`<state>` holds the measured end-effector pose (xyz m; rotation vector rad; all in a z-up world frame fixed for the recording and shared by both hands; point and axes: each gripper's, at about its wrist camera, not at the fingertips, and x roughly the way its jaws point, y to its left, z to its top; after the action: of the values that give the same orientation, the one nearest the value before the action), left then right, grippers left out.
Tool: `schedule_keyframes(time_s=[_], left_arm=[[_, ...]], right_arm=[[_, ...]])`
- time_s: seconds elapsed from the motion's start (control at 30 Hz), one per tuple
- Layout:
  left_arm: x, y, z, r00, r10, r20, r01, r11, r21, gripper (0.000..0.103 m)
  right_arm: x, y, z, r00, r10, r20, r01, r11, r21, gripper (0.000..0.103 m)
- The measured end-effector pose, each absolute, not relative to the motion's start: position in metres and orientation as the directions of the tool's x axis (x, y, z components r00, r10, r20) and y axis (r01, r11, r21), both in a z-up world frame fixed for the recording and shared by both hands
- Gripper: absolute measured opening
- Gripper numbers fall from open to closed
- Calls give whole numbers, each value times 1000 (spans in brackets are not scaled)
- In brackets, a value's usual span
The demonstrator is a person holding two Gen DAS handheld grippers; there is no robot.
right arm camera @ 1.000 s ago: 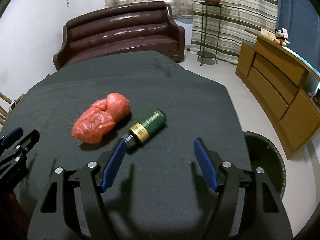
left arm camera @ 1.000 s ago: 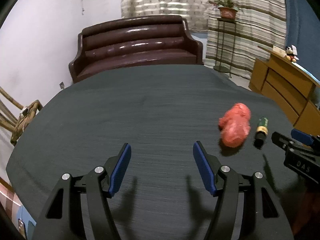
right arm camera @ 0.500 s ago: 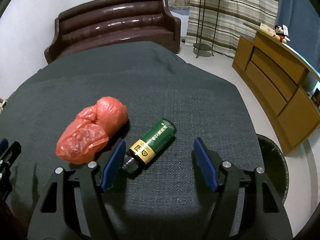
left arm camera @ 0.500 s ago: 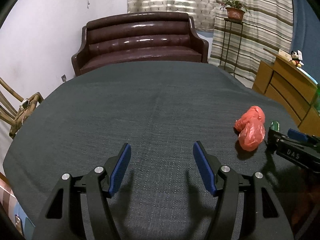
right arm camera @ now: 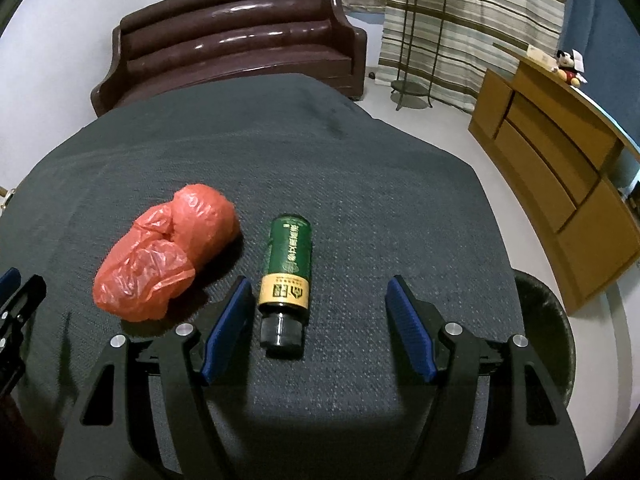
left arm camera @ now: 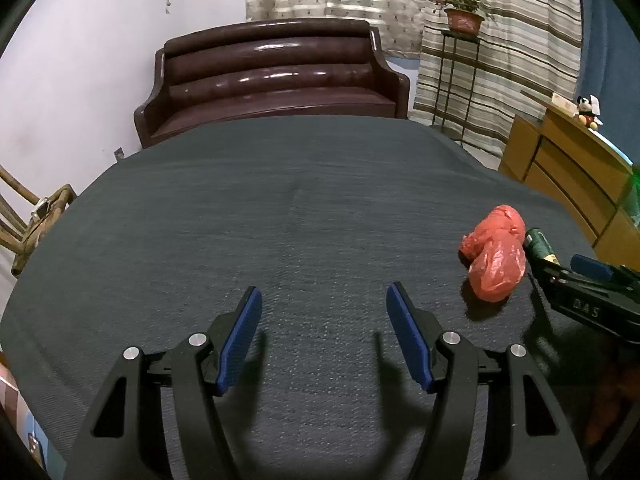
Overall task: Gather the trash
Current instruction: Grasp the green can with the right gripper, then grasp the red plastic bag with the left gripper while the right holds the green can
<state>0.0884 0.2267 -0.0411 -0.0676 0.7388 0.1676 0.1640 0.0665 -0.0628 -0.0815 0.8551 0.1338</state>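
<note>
Lying on the dark cloth-covered desk, left to right in the right wrist view:

1. Red plastic bag, crumpled into a lump, just beside the bottle on its left and apart from it. Judged light, soft and crushable; any bunched fold would serve as a hold, though thin film may slip.

2. Green bottle with yellow label band and black cap, on its side, cap end toward the camera. Judged rigid, smooth and liable to roll; best taken across the body at the label, not by the cap.

3. Dark round bin, on the floor past the desk's right edge, the likely destination.

Tools:
- Left tool: released, jaws well apart, holding nothing, above bare cloth, well left of the bag.
- Right tool: released, jaws wide. The bottle's cap end lies between them, close to the left pad; no pad presses on it.
</note>
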Motion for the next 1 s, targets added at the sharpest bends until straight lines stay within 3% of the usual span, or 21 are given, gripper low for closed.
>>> schedule_keyframes(time_s=[0.13, 0.3, 0.33, 1.0], left_arm=[[90, 222, -41, 726, 119, -677, -161, 987, 0, 63], [88, 215, -41, 730, 105, -675, -143, 990, 0, 63], [88, 213, -40, 731, 102, -675, -139, 990, 0, 64], [102, 153, -28, 753, 10, -658, 5, 1000, 21, 68]], right_arm=[[166, 71, -63, 649, 88, -756, -166, 986, -28, 55], [167, 70, -65, 637, 106, -764, -184, 983, -17, 25], [167, 69, -65, 637, 107, -763, -186, 982, -18, 23], [159, 30, -59, 660, 129, -740, -164, 986, 26, 23]])
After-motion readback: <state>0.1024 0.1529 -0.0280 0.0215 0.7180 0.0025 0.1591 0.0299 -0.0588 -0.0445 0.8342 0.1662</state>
